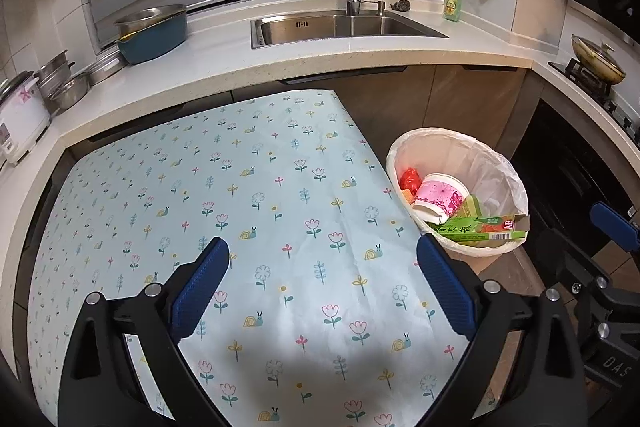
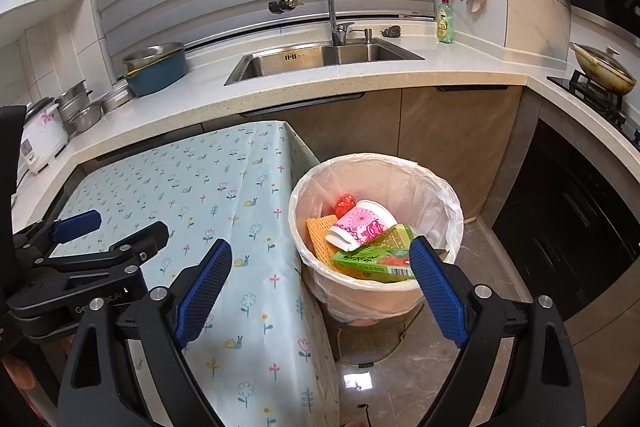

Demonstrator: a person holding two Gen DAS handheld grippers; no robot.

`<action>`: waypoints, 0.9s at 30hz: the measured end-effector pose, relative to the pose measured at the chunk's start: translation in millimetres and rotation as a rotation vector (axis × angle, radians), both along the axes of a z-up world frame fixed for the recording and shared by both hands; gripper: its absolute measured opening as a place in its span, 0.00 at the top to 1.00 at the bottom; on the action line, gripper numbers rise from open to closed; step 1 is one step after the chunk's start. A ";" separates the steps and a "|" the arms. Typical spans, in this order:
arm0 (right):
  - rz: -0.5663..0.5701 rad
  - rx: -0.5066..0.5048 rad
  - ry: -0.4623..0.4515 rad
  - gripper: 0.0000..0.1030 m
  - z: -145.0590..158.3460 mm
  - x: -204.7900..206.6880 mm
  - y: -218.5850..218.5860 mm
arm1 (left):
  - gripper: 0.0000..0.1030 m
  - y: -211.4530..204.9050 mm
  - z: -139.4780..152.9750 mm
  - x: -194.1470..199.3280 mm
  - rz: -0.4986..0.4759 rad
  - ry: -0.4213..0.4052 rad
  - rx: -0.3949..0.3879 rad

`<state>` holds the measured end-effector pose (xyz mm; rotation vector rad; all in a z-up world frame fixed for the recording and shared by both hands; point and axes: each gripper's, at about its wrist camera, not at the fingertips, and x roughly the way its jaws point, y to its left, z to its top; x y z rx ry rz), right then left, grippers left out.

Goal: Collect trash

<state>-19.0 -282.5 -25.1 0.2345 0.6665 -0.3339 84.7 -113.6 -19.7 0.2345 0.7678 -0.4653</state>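
Beside the bench (image 2: 224, 187), the bin (image 2: 376, 163) holds the cup (image 2: 362, 227) and green carton (image 2: 372, 261); with both my tools, left (image 1: 322, 287) and right (image 2: 320, 281), wide apart and empty, I fear that carton on the rim tipping out if bumped.

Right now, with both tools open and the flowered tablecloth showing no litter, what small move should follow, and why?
Probably draw both tools back from the white-lined round bin and end. The pink paper cup, long green carton, orange wafer and red wrapper lie inside it; the left tool and right tool hold nothing, and the flowered tablecloth shows no trash.
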 end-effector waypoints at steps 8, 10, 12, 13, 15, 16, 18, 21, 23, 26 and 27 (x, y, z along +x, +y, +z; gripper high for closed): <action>-0.013 -0.021 0.015 0.06 -2.7 -8.7 0.9 | 0.12 3.9 -1.2 -8.4 0.013 -0.006 0.001; -0.014 -0.021 0.018 0.06 -4.0 -10.9 0.3 | 0.12 4.2 -1.6 -10.0 0.017 -0.011 0.003; -0.016 -0.023 0.026 0.06 -5.5 -12.4 0.3 | 0.12 4.0 -2.3 -11.7 0.018 -0.012 0.004; -0.014 -0.023 0.027 0.06 -6.2 -13.0 0.8 | 0.12 3.7 -2.6 -12.7 0.018 -0.013 0.005; -0.013 -0.025 0.031 0.06 -7.5 -13.7 1.2 | 0.12 2.5 -2.9 -14.7 0.018 -0.017 0.009; -0.013 -0.028 0.033 0.06 -8.3 -14.5 1.4 | 0.12 1.9 -3.1 -15.1 0.017 -0.018 0.011; -0.014 -0.035 0.039 0.06 -10.0 -15.1 2.4 | 0.12 0.7 -4.1 -16.3 0.016 -0.020 0.016; -0.010 -0.036 0.045 0.06 -13.2 -15.5 2.7 | 0.12 -0.1 -6.0 -17.6 0.015 -0.019 0.019; -0.009 -0.038 0.049 0.06 -14.7 -16.0 3.4 | 0.12 -0.4 -7.0 -18.2 0.016 -0.019 0.018; -0.008 -0.043 0.054 0.06 -16.9 -16.6 4.4 | 0.12 -1.6 -8.3 -19.5 0.014 -0.012 0.018; -0.007 -0.044 0.057 0.06 -17.8 -16.7 4.6 | 0.12 -2.1 -9.0 -20.0 0.013 -0.010 0.018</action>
